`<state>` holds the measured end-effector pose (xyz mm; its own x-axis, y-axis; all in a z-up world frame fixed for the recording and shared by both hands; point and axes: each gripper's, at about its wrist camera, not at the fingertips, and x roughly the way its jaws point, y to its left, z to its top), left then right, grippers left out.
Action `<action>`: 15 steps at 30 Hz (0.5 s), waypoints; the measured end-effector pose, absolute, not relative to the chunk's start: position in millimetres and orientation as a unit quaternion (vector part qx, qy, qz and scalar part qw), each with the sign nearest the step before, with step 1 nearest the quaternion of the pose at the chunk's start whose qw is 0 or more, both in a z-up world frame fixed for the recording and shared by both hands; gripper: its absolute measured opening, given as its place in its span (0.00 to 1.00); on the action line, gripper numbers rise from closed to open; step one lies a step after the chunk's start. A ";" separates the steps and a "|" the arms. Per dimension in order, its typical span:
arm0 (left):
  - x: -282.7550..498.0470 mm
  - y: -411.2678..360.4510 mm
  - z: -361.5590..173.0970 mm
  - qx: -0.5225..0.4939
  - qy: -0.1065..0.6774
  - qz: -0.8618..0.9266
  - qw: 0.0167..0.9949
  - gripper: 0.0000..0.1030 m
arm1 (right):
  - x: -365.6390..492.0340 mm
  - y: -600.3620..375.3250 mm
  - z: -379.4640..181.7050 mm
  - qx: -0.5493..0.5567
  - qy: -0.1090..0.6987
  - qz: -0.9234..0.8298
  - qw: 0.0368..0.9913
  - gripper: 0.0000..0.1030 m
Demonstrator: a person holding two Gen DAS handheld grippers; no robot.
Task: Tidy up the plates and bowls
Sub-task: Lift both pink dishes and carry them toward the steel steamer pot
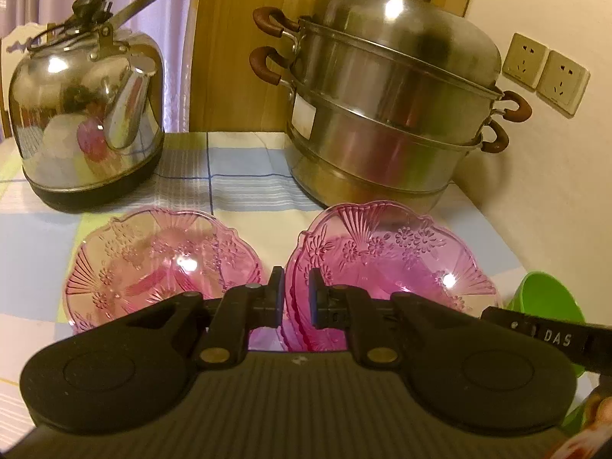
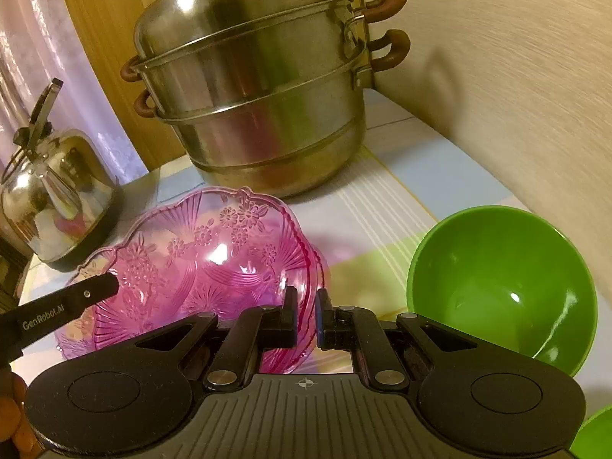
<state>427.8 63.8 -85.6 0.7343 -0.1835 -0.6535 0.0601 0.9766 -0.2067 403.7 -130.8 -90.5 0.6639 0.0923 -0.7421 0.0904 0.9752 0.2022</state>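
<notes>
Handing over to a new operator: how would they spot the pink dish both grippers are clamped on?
Find the tall steel steamer pot by the wall. In front of it lie two pink glass dishes; take the pink dish directly before the pot, next to the green bowl. Unlike its twin near the kettle, it is tilted, with a gripper pinching each side of its rim.

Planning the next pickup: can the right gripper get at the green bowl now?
Probably not yet: the right gripper is shut on the pink bowl's rim. The green bowl lies close beside it, nothing between.
</notes>
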 end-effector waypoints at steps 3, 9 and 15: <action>430.0 62.2 -87.7 -0.087 0.360 -0.070 0.926 0.10 | 406.4 -134.8 -94.7 0.115 0.412 0.001 0.904 0.08; 436.2 60.1 -91.5 -0.082 0.359 -0.070 0.927 0.10 | 409.7 -134.4 -100.8 0.114 0.415 -0.002 0.903 0.08; 441.9 60.1 -101.0 -0.085 0.364 -0.071 0.925 0.10 | 414.9 -135.0 -105.6 0.110 0.418 -0.003 0.902 0.08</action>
<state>441.9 60.1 -101.0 0.7243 -0.1927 -0.6620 0.0694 0.9756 -0.2081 414.9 -135.0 -105.6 0.6513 0.0871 -0.7538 0.0973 0.9756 0.1968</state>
